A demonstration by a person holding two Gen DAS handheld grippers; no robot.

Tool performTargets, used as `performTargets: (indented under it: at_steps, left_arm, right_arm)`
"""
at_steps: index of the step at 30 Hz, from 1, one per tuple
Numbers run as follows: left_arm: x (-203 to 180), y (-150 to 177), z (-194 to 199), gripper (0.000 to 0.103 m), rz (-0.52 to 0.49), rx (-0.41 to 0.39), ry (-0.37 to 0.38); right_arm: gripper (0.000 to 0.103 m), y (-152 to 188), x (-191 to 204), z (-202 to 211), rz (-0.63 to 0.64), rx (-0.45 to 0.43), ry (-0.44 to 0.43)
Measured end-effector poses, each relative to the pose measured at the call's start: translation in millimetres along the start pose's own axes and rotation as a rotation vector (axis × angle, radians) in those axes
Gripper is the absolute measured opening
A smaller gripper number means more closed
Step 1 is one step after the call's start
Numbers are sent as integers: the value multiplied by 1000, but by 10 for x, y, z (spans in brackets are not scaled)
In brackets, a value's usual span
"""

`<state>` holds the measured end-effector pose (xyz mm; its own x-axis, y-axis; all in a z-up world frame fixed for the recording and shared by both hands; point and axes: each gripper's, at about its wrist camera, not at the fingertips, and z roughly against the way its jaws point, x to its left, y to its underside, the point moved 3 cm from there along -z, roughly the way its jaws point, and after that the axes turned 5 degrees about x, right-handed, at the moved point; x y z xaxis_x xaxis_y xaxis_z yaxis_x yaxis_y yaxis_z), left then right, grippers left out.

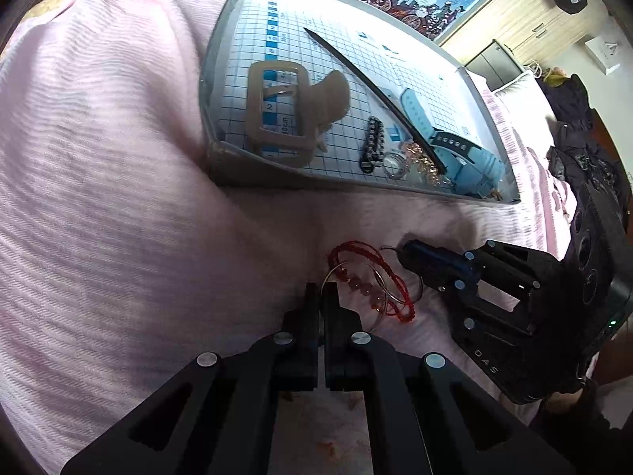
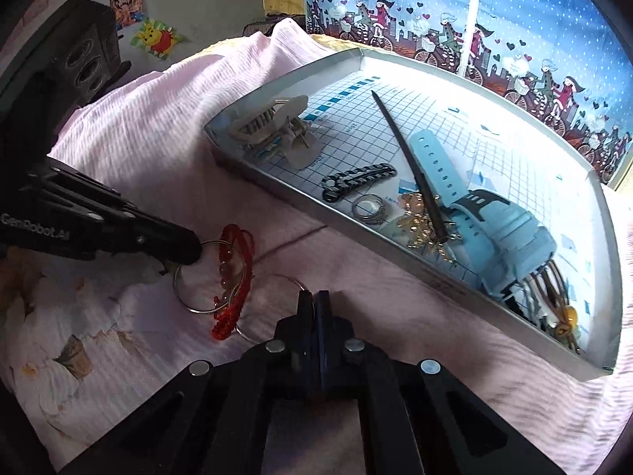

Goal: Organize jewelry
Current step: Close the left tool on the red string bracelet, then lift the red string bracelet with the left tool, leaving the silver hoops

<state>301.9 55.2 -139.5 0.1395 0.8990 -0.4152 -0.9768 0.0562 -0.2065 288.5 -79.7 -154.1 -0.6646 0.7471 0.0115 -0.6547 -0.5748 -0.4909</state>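
A red braided bracelet point(image 1: 395, 274) point(image 2: 237, 233) and a pink bead bracelet point(image 1: 362, 285) point(image 2: 226, 270) lie tangled with thin silver hoops point(image 1: 419, 287) point(image 2: 190, 306) on the pink blanket. My left gripper point(image 1: 321, 291) point(image 2: 196, 251) is shut on one hoop's wire at the tangle's left side. Opposite it, my right gripper point(image 2: 314, 297) point(image 1: 407, 251) is shut on another hoop point(image 2: 277, 276). Behind them a grey tray point(image 1: 257, 166) point(image 2: 395, 253) with grid lining holds a beige hair claw point(image 1: 292, 111) point(image 2: 277, 126), a black hair stick point(image 1: 372, 83) point(image 2: 407, 158) and a light blue watch point(image 1: 467, 150) point(image 2: 502, 217).
The tray also holds a black-and-white braided bracelet point(image 2: 356, 180), a silver ring point(image 2: 370, 208) and a gold chain point(image 2: 415, 217). Pink blanket point(image 1: 118, 198) covers the bed and rises on the left. Dark clothes point(image 1: 573, 138) lie at the right, a blue patterned curtain point(image 2: 514, 19) behind.
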Motion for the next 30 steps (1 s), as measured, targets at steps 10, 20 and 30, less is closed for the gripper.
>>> performTargets:
  at_steps: [10,20,30]
  left_arm:
    - [-189,-51,5,5,-97,-55,-39]
    - [-224,-137,-162,31,-102,-89,-30]
    - [-237,-273,-322,12,-66,-76,104]
  right_arm:
    - [3,48,-125,22,-47,12,-5]
    - [3,61,-134,-13,-57,26,-28]
    - [3,75,-124,-32,-62,24,-23]
